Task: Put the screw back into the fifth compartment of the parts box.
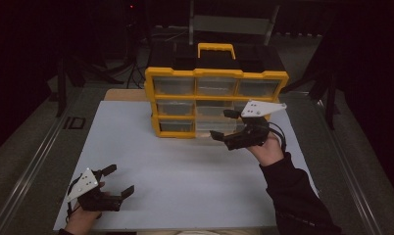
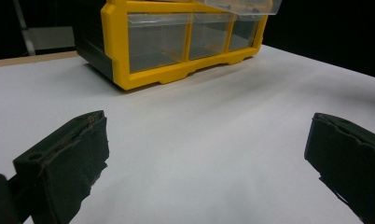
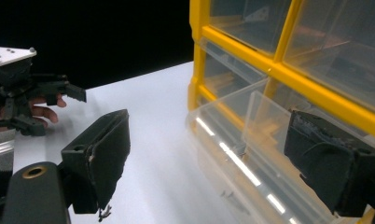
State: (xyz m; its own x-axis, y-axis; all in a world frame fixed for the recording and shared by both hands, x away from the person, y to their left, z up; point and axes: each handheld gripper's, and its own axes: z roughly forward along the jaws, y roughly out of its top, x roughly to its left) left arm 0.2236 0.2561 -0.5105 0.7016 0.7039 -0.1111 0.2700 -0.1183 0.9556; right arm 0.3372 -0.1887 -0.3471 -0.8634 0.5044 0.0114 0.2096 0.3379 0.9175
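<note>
Right gripper (image 1: 225, 124) has its jaws spread wide with nothing between them, just in front of the pulled-out clear drawer (image 3: 251, 154) low in the yellow organizer (image 1: 215, 73) at the far side; left gripper (image 1: 118, 181) rests spread and empty at the near left of the white table (image 1: 185, 171)

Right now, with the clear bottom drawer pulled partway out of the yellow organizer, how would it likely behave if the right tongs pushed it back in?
The clear drawer looks like thin plastic and seems empty, so it is probably light and should slide easily. Its glossy walls may be slippery for the open right tongs. The yellow organizer stands upright and free on the white table, so a hard push might shift it back.
</note>
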